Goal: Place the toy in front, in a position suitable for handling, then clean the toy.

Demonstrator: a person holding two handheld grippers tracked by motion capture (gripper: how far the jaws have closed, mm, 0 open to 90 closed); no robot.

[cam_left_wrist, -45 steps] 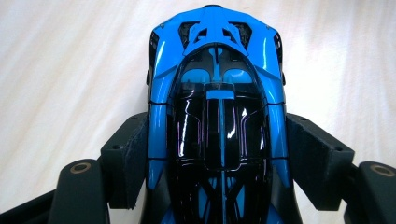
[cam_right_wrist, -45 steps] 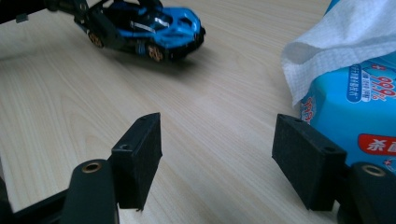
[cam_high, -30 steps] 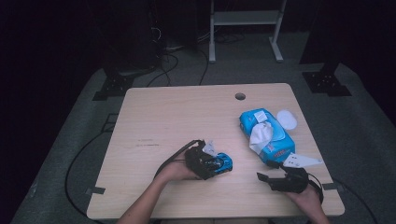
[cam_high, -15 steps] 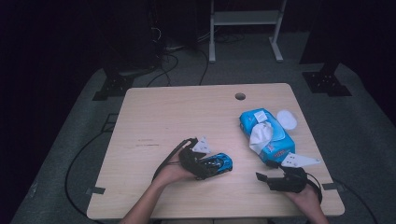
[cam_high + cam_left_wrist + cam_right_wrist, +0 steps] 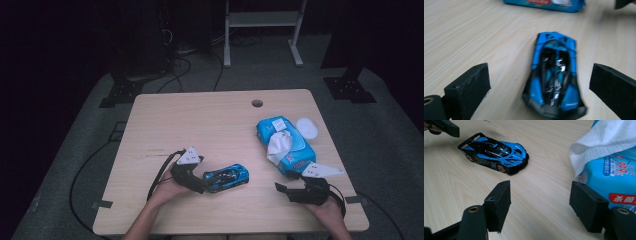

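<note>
A blue and black toy car [image 5: 226,177] stands on the wooden table [image 5: 210,125] near its front edge. My left gripper [image 5: 202,183] sits just left of the car, and its jaws have just been opening. In the left gripper view the car [image 5: 554,75] lies with its near end between the wide-apart pads [image 5: 469,85], which do not touch it; the left gripper [image 5: 539,87] is open. My right gripper [image 5: 283,189] rests at the front right, open. In the right gripper view nothing lies between its jaws [image 5: 540,202], and the car [image 5: 495,152] is farther off to the left.
A blue pack of wet wipes [image 5: 284,142] with a white wipe [image 5: 606,142] pulled up lies right of centre, close to the right gripper. A white round lid [image 5: 307,127] lies beside it. The table has a cable hole [image 5: 257,103] at the back.
The left gripper has let go of the car and drawn back to the left, jaws wider apart. The car stays on the table. The right gripper has not moved.
</note>
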